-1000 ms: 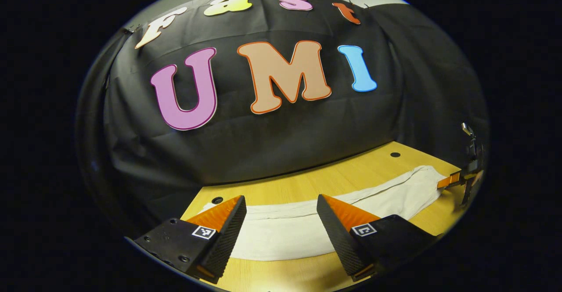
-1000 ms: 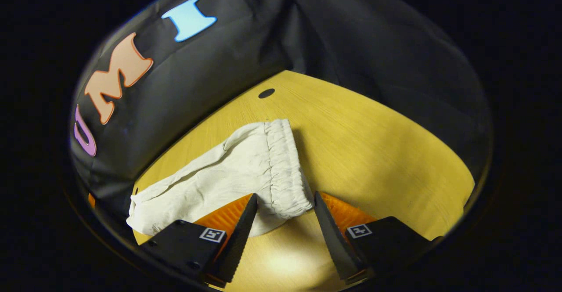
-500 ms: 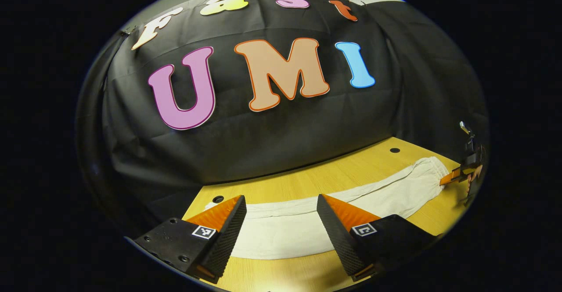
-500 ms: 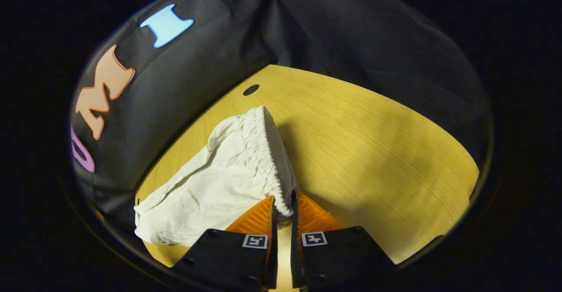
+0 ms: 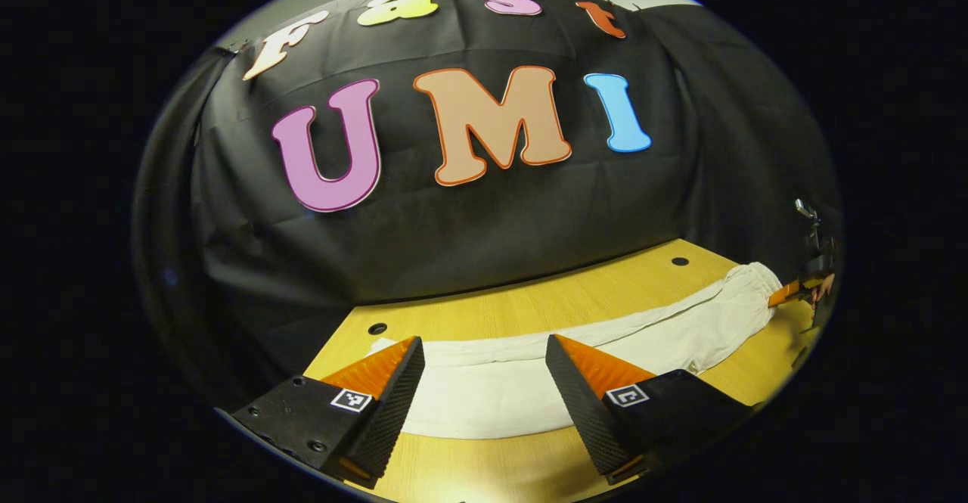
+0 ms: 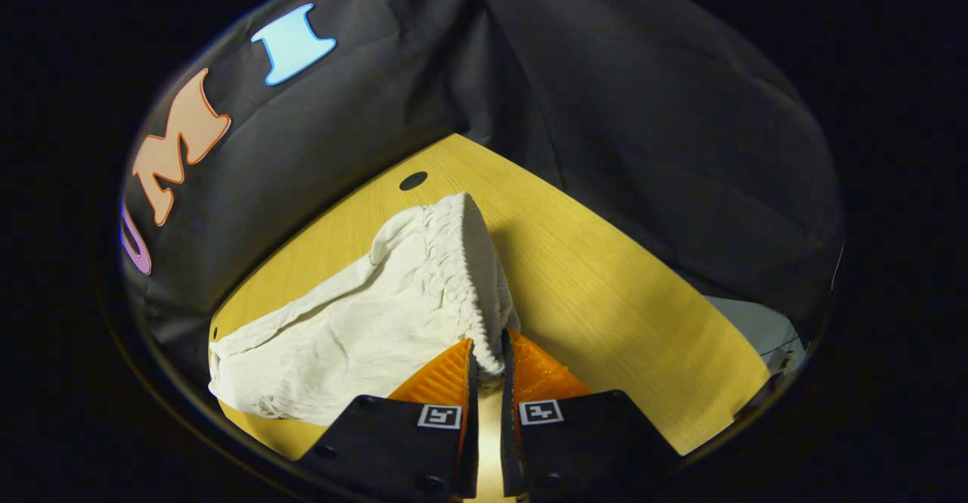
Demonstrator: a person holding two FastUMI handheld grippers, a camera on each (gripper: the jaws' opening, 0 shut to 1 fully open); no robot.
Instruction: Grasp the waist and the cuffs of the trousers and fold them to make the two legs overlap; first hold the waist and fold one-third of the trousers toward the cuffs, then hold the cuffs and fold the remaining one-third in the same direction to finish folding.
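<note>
Left gripper view: left gripper point(image 5: 484, 389) sits at bottom centre, fingers spread wide, nothing between them. Behind the fingers the trousers point(image 5: 575, 359), pale cream cloth, lie flat on the wooden table point(image 5: 544, 302) in a long band that runs from lower left up to the right edge of the frame. The gap between the fingers looks onto the cloth; whether the tips touch it cannot be told. At the far right end of the band the gathered waistband point(image 5: 760, 280) bunches up, and the right gripper point(image 5: 786, 293) meets it there, small, at the right edge, with a bit of a hand point(image 5: 823, 289) behind it. Two dark round holes in the tabletop: one lower left near the cloth's end point(image 5: 376, 328), one upper right point(image 5: 680, 261). The booth's black cloth wall point(image 5: 454, 246) takes up the upper frame.

Right gripper view: right gripper point(image 6: 485, 371) at bottom centre, fingers pinched almost together on the near corner of the elastic waistband point(image 6: 473, 276); both fingers press on the fabric edge. The waistband rises as a ridge up from the pinch toward frame centre. The rest of the trousers point(image 6: 340, 336) spreads away to lower left, wrinkled, on the table point(image 6: 605, 291). One dark hole point(image 6: 413, 180) in the table above the waistband, upper centre. Black cloth wall point(image 6: 643, 110) behind, top and right.
</note>
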